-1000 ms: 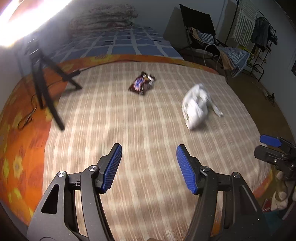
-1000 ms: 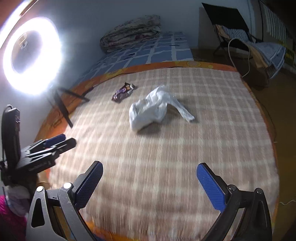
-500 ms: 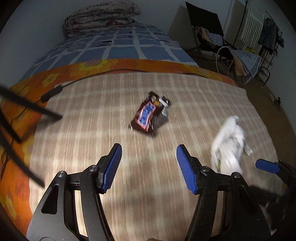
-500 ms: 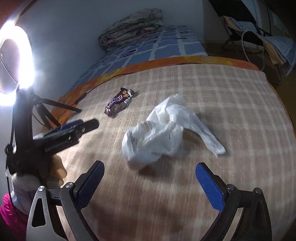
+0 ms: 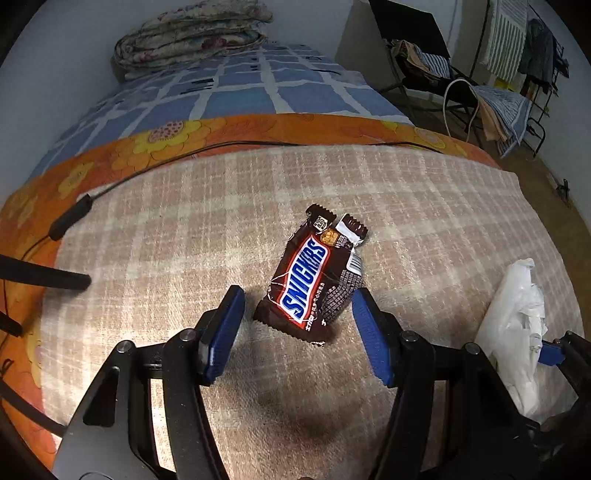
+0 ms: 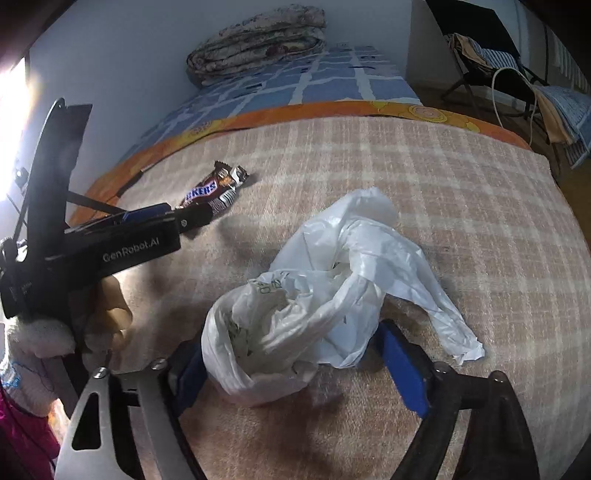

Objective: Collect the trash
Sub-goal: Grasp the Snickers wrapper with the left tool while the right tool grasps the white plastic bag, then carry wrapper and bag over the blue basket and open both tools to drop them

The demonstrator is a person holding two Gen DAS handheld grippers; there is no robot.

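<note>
A brown Snickers wrapper (image 5: 308, 280) lies on the beige checked blanket (image 5: 184, 236). My left gripper (image 5: 297, 299) is down at the wrapper's near end, one blue pad on each side. Its jaws are closing, with a gap still showing at the left pad. A crumpled white plastic bag (image 6: 325, 291) lies to the right, between the fingers of my right gripper (image 6: 295, 365). Those jaws are closing too, and the bag hides part of the left pad. From the right wrist view, the left gripper (image 6: 192, 218) sits at the wrapper (image 6: 212, 192). The bag (image 5: 517, 332) also shows beside the left gripper.
A black cable (image 5: 70, 221) and a tripod leg (image 5: 44, 277) cross the orange flowered sheet at the left. A folded quilt (image 5: 192, 33) lies on the blue checked bed behind. A chair with clothes (image 5: 424, 51) stands at the back right. A person's hand (image 6: 107, 310) holds the left gripper.
Both grippers came forward and down. The wrapper now sits between the left fingers and the bag between the right fingers. Both pairs of jaws stand narrower than before.
</note>
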